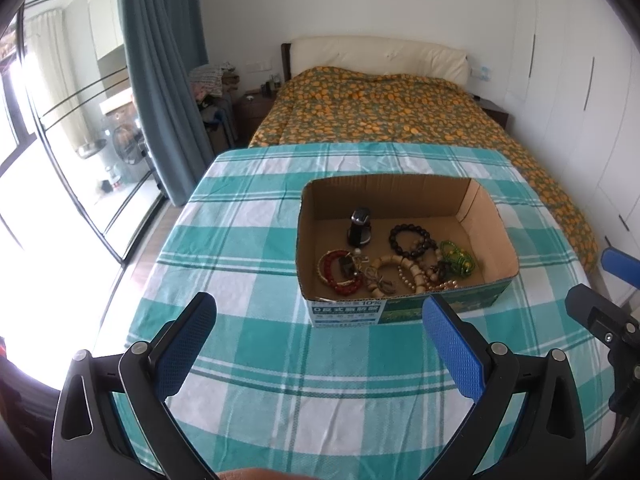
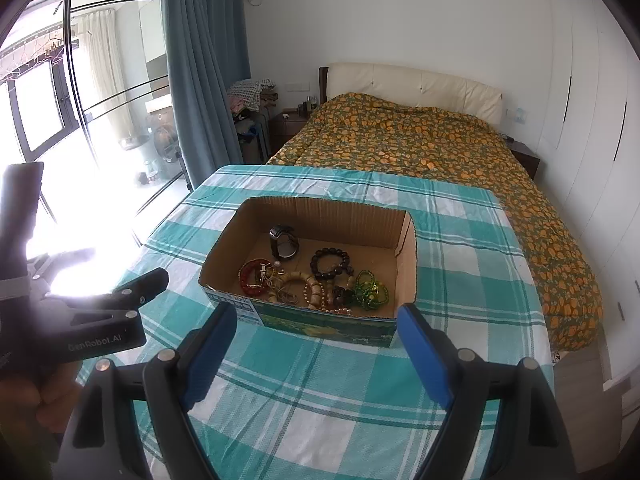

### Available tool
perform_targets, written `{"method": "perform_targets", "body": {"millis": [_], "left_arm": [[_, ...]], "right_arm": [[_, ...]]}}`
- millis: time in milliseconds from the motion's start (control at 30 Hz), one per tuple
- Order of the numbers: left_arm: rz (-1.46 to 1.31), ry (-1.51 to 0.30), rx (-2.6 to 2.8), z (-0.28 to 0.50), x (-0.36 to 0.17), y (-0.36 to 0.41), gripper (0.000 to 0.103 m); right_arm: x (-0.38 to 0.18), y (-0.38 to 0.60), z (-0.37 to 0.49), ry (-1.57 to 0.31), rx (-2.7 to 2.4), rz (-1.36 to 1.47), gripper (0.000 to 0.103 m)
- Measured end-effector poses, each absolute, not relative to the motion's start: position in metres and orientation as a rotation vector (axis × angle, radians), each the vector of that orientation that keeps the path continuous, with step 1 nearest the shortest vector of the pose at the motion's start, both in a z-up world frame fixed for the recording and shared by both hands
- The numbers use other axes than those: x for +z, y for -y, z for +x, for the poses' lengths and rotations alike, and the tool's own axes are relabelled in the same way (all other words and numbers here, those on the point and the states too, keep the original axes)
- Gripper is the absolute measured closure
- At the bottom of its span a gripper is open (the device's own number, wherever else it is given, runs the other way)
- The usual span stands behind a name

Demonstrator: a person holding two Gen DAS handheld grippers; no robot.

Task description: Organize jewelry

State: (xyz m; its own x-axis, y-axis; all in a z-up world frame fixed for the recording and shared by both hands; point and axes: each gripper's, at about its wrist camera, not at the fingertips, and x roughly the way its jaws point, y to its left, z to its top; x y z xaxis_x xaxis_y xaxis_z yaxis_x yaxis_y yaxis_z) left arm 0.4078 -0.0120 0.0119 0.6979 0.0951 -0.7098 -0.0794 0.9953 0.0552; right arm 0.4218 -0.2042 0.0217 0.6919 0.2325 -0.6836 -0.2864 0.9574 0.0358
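An open cardboard box (image 1: 488, 212) (image 2: 406, 248) sits on a table with a teal checked cloth (image 1: 240, 240) (image 2: 320, 392). Inside lie a black watch (image 1: 359, 226) (image 2: 284, 242), a dark bead bracelet (image 1: 412, 240) (image 2: 331, 265), a red bracelet (image 1: 338, 276) (image 2: 252, 278), a pale wooden bead bracelet (image 1: 400, 274) (image 2: 310, 286) and a green bead string (image 1: 458, 258) (image 2: 372, 290). My left gripper (image 1: 320, 316) hangs open in front of the box, nothing between its blue pads. My right gripper (image 2: 318, 322) is open too, just short of the box's near wall.
Behind the table stands a bed with an orange patterned cover (image 1: 384, 108) (image 2: 440, 148). A blue curtain (image 1: 160, 80) and glass doors (image 2: 48, 120) are on the left, white wardrobes (image 1: 580, 80) on the right. The other gripper's black body (image 2: 80, 320) shows at the left edge.
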Motion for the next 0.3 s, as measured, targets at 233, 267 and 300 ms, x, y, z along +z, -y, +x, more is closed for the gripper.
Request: {"method": "perform_targets", "body": {"millis": [233,267,300], "left_arm": [[0.016,-0.781,0.102,0.4054,0.0112,0.012,0.0],[0.015,-0.785,0.1,0.405,0.0106,0.0116,0.0],[0.017,-0.791,0.096,0.4045,0.0097,0.0112,0.0]], "right_arm": [[0.0197,0.2058,0.4194,-0.759,0.288,-0.071,0.019],[0.0186,0.2061,0.419,-0.762,0.287,-0.071,0.019],[0.0169,0.2063,0.4199,-0.767,0.285,-0.073,0.019]]}}
